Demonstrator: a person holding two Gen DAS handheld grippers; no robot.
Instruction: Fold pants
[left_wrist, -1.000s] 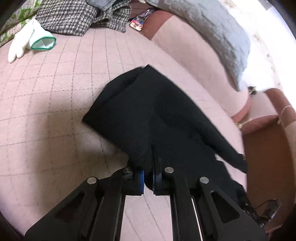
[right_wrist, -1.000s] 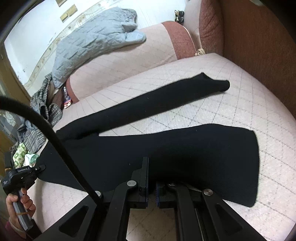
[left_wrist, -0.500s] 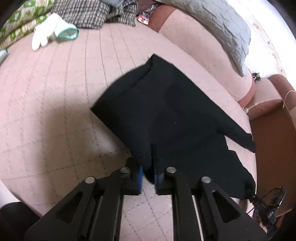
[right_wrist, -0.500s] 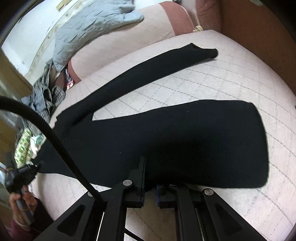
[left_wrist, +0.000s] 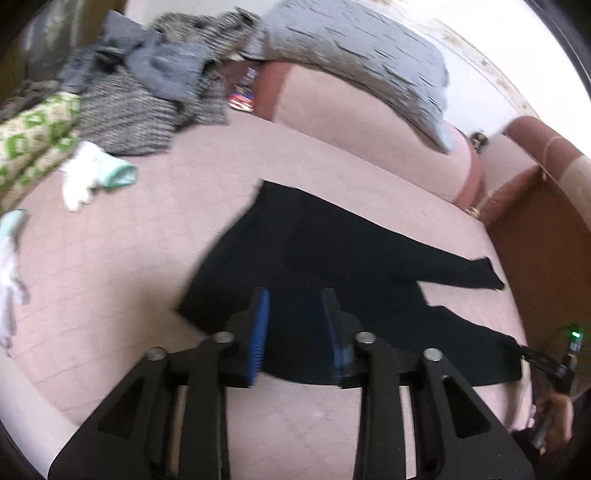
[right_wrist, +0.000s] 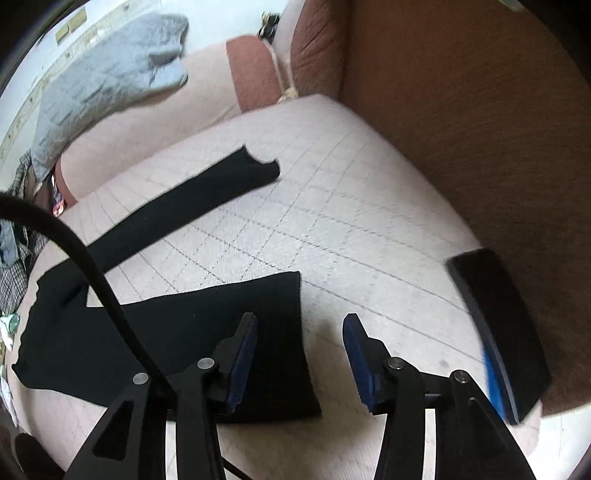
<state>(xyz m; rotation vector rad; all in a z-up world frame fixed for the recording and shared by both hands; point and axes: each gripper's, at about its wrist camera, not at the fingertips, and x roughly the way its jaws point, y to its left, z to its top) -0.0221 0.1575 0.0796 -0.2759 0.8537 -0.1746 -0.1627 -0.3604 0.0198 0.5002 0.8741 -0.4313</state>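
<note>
Nearest the onlooker, the left claw (left_wrist: 297, 325) hovers over the waist end of the black pants (left_wrist: 332, 266). Its jaws are opening, and dark cloth shows between the blue pads (left_wrist: 258, 332), which do not press on it: the cloth is released. The right claw (right_wrist: 299, 354) stands over the hem of the near leg (right_wrist: 229, 325). Its jaws are also opening, with one pad over the cloth and the other over bare cushion; nothing is gripped.

The pants lie flat on the pink quilted sofa seat (right_wrist: 332, 221). The two legs are spread apart in a V, and the far leg (right_wrist: 207, 192) runs toward the backrest.

Step in hand, by judgement: release after laying the garment flat. The fold itself is not yet made.

The next move probably calls for a fresh grip on one leg, at hem and waist together, so that it can be laid over the other leg with the edges matched.

Beyond the pants, a dark flat object (right_wrist: 495, 325) lies at the armrest. A grey quilted blanket (left_wrist: 354, 62) is draped over the backrest, and a heap of clothes (left_wrist: 147, 92) occupies the far end.
</note>
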